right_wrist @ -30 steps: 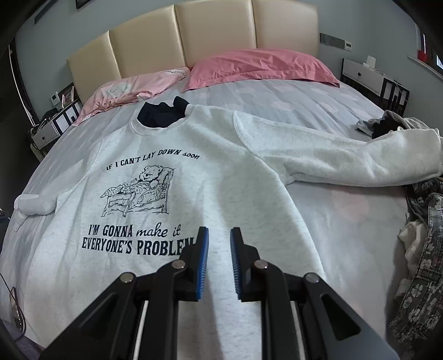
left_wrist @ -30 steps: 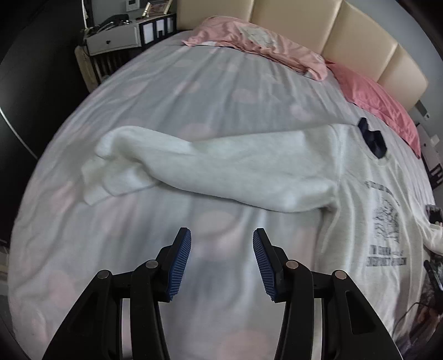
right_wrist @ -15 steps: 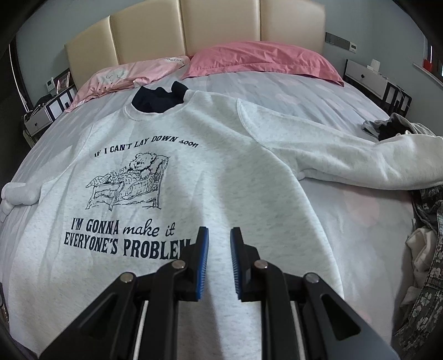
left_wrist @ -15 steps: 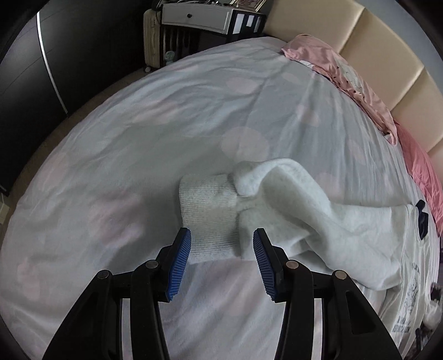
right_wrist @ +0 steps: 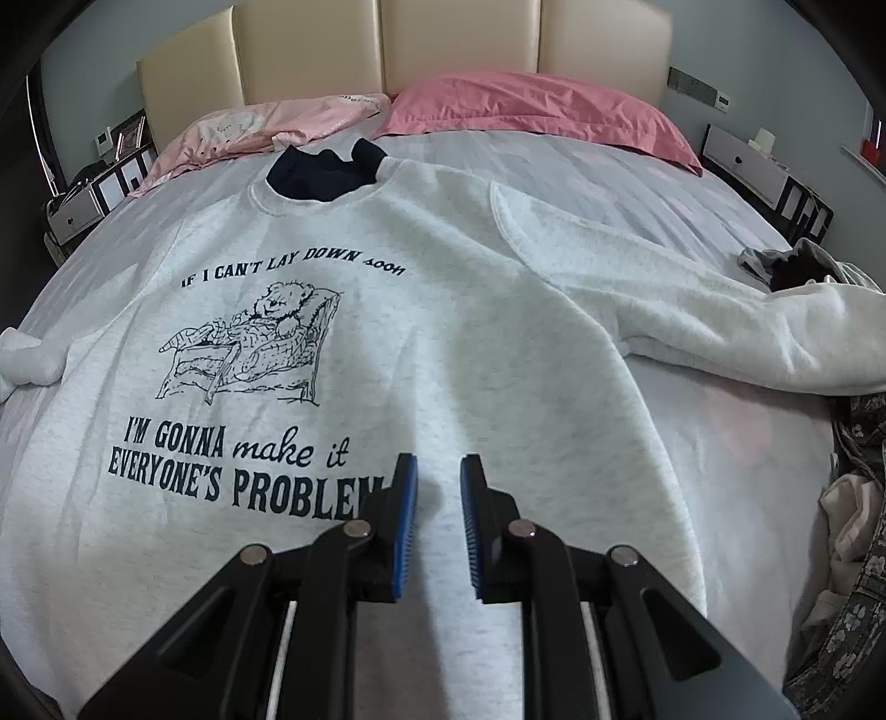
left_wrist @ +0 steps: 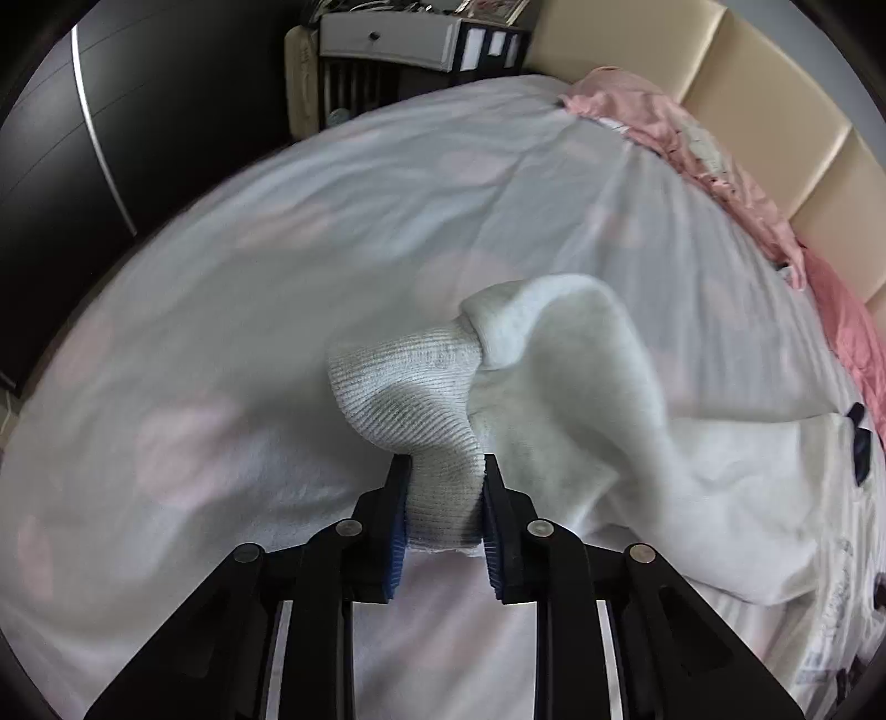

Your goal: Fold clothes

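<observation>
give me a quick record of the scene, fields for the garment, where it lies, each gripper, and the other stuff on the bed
garment: grey printed sweatshirt, front up, sleeves out to the sides
surface: bed with a pale spotted sheet
left gripper: jaws closing on the ribbed cuff, which sits between the pads
right gripper: over the lower front of the sweatshirt, small gap between the jaws, nothing in it
at the head: two pink pillows
at the collar: dark garment
far right edge: clothes pile

My sweatshirt (right_wrist: 454, 343) is pale heather grey with navy lettering and a bear drawing; at twelve o'clock lie pink pillows (right_wrist: 531, 111) against the cream headboard (right_wrist: 387, 50).
</observation>
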Demonstrator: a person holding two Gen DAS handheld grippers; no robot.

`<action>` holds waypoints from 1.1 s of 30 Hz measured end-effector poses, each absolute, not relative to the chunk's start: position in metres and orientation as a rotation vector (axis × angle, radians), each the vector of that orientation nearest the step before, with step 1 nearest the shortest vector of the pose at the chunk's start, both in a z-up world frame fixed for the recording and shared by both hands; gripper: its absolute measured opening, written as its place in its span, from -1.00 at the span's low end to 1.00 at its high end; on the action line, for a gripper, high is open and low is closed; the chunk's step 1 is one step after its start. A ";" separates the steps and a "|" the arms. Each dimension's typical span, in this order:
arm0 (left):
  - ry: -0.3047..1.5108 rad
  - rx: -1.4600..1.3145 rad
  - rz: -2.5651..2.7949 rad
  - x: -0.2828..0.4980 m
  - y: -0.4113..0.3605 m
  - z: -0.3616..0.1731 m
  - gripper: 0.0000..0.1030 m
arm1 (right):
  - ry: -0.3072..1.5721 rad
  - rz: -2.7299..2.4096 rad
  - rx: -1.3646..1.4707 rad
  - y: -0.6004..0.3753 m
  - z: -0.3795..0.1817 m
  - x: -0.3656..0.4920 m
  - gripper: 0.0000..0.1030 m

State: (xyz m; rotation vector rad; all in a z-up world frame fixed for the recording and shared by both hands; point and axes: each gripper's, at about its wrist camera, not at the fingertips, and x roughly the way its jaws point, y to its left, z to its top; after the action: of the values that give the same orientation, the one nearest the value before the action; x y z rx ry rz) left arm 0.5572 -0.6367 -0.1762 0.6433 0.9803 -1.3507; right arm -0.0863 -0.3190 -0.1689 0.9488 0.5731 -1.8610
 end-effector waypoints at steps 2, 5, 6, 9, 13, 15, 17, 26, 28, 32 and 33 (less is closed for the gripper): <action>0.955 0.645 -1.357 0.556 -0.633 -0.141 -0.58 | 0.552 -1.861 0.950 -0.316 -0.166 -0.088 -0.69; 0.932 0.658 -1.336 0.562 -0.629 -0.094 -0.62 | 0.519 -1.864 0.962 -0.312 -0.163 -0.091 -0.69; 0.942 0.658 -1.322 0.568 -0.629 -0.081 -0.62 | 0.505 -1.864 0.970 -0.310 -0.162 -0.092 -0.69; 0.972 0.705 -1.266 0.582 -0.627 -0.066 -0.62 | 0.464 -1.863 0.992 -0.307 -0.160 -0.097 -0.69; 0.985 0.807 -1.195 0.590 -0.620 -0.095 -0.62 | 0.427 -1.858 1.026 -0.305 -0.160 -0.102 -0.69; 0.958 0.829 -1.174 0.593 -0.618 -0.122 -0.62 | 0.415 -1.860 1.039 -0.304 -0.161 -0.105 -0.69; 0.950 0.858 -1.127 0.597 -0.617 -0.152 -0.62 | 0.412 -1.862 1.042 -0.303 -0.161 -0.107 -0.69; 0.996 0.921 -1.030 0.608 -0.616 -0.222 -0.32 | 0.416 -1.871 1.076 -0.304 -0.167 -0.113 -0.69; 0.998 0.907 -1.020 0.615 -0.611 -0.219 -0.02 | 0.430 -1.865 1.079 -0.307 -0.170 -0.112 -0.69; 0.996 0.885 -1.013 0.626 -0.595 -0.207 -0.02 | 0.445 -1.862 1.063 -0.306 -0.168 -0.108 -0.69; 0.990 0.877 -1.012 0.628 -0.591 -0.201 -0.02 | 0.445 -1.867 1.055 -0.306 -0.167 -0.107 -0.69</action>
State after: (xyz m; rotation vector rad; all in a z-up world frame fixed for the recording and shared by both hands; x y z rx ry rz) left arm 0.6282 -0.5910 -0.2007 0.8767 0.9897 -1.0118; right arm -0.1073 -0.3055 -0.1669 1.0552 0.4448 -1.8668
